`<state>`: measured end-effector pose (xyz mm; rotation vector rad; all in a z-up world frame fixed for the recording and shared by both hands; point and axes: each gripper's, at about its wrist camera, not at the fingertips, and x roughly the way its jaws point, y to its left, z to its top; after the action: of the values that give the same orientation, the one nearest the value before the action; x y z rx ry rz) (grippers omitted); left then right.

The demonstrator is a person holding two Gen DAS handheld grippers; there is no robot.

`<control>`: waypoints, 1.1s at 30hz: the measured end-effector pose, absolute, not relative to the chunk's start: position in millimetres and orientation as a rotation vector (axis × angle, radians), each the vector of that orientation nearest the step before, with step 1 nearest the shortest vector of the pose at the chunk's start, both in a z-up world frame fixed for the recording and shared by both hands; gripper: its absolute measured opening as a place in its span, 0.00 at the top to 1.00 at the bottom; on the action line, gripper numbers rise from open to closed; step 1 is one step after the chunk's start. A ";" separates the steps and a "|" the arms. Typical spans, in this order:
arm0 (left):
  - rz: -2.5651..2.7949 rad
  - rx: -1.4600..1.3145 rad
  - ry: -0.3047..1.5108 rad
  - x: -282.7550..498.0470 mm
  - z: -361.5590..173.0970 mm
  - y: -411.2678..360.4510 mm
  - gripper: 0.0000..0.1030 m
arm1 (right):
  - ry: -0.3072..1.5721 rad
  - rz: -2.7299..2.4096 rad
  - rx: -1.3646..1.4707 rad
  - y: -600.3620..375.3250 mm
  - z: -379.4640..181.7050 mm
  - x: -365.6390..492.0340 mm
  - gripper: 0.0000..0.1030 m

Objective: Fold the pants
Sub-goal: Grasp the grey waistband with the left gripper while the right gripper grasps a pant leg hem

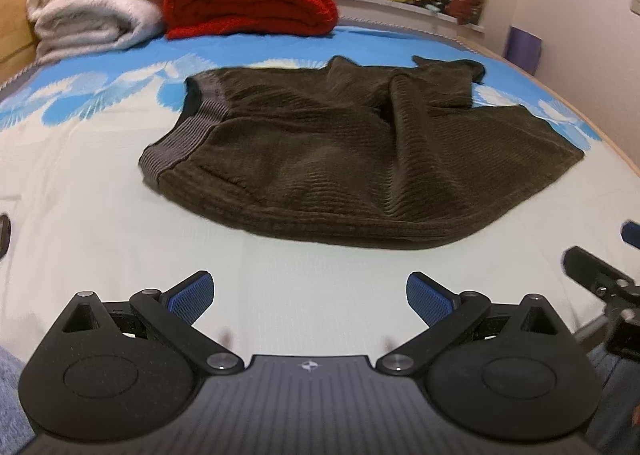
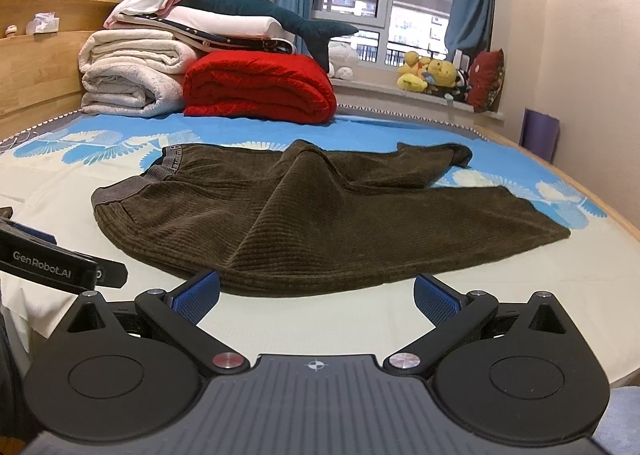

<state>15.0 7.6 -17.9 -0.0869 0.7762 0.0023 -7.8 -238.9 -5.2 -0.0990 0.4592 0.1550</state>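
Dark brown corduroy pants [image 1: 340,151] lie loosely on the bed, grey waistband [image 1: 180,139] to the left, legs spread to the right and bunched in the middle. They also show in the right wrist view [image 2: 320,215]. My left gripper [image 1: 310,295] is open and empty, hovering above the sheet short of the pants' near edge. My right gripper [image 2: 318,297] is open and empty, its fingertips right at the pants' near hem. The right gripper's body shows at the left wrist view's right edge [image 1: 600,279].
The bed has a white and blue sheet [image 1: 100,195]. A folded red blanket [image 2: 260,91] and stacked white blankets [image 2: 132,75] sit at the far end, with a plush shark on top. A wooden headboard stands left. A windowsill with plush toys [image 2: 432,75] is behind.
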 end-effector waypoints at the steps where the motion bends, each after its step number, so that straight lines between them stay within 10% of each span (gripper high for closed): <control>1: 0.017 -0.105 0.783 17.4 -18.8 11.8 0.00 | 0.470 0.148 -0.078 -242.7 -4.7 -4.8 0.01; 20: 0.426 -0.411 0.853 154.6 -39.9 134.8 0.01 | 0.675 -0.392 0.812 -501.6 -44.5 216.8 0.01; 33: 0.465 -0.421 0.834 203.8 -61.0 124.2 0.00 | 0.593 -0.454 0.755 -527.3 -84.5 300.5 0.00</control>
<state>203.8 124.2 -61.0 -0.4208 0.8342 0.4651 300.5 -527.3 -84.5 0.7547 0.5926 -0.4544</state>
